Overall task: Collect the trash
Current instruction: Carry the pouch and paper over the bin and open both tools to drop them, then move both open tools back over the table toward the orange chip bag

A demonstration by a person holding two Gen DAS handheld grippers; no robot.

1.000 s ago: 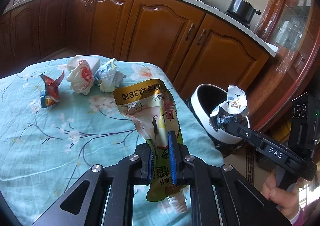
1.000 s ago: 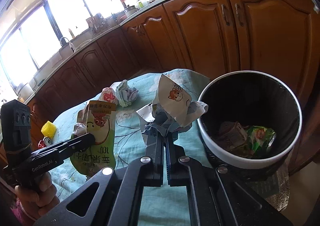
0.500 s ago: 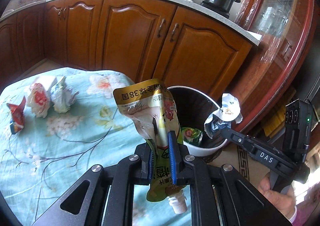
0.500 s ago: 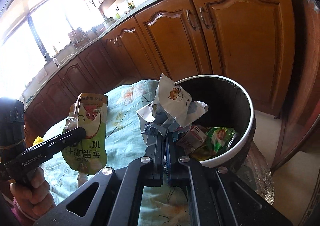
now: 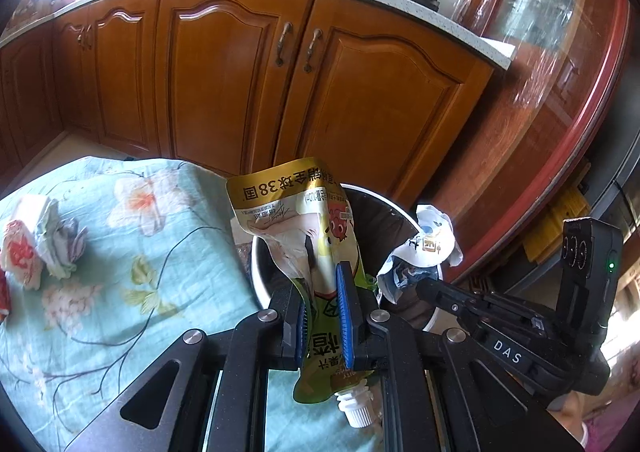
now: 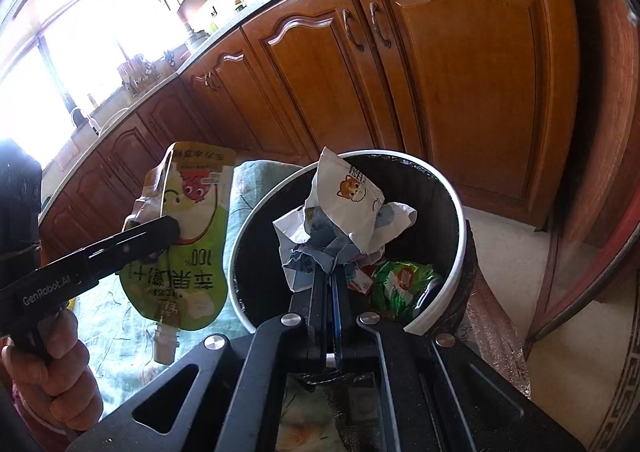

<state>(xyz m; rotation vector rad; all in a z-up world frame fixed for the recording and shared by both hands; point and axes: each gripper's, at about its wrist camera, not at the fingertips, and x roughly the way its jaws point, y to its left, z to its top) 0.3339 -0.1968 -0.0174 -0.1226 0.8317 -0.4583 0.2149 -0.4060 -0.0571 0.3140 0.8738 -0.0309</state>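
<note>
Fingers of left gripper (image 5: 323,284) clamp a green pouch (image 5: 304,228); right gripper (image 6: 332,272) pinches crumpled wrapper (image 6: 344,208) over the bin (image 6: 456,208).

glossy foil pouch (image 5: 296,220) in matt black gripper (image 5: 322,316), crumpled paper wrapper (image 6: 344,212), glossy wood cabinets (image 5: 224,72), floral cloth (image 5: 120,252)

Green-gold spouted pouch (image 5: 320,252) hangs spout-down beside bin rim (image 6: 460,236); crumpled white wrapper (image 6: 344,212) above open bin
</note>
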